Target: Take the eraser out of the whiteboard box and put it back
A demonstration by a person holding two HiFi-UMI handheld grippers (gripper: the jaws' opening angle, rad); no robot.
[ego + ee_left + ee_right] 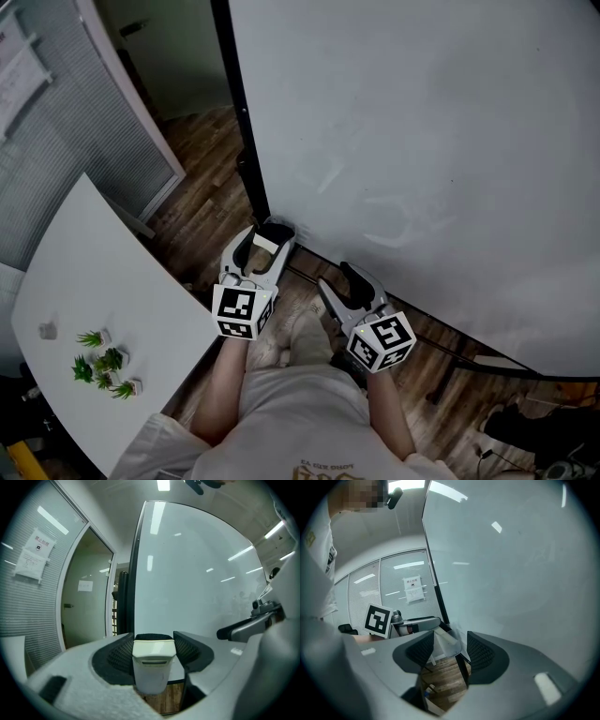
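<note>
Eraser in left gripper; wall notice illegible.

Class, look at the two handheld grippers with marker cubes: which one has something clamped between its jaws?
The left gripper: it clamps a white rectangular eraser, while the right gripper stands open with nothing between its jaws.

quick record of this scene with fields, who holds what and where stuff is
left hand-held gripper: shut on the eraser
right hand-held gripper: open, nothing between its jaws
eraser: pale body, dark felt on the far side, held clear of the floor
box: pale, at the whiteboard's lower corner
whiteboard: upright, ahead of both grippers
table: white, at left, small green plants on it
step: eraser not yet back in the box
</note>
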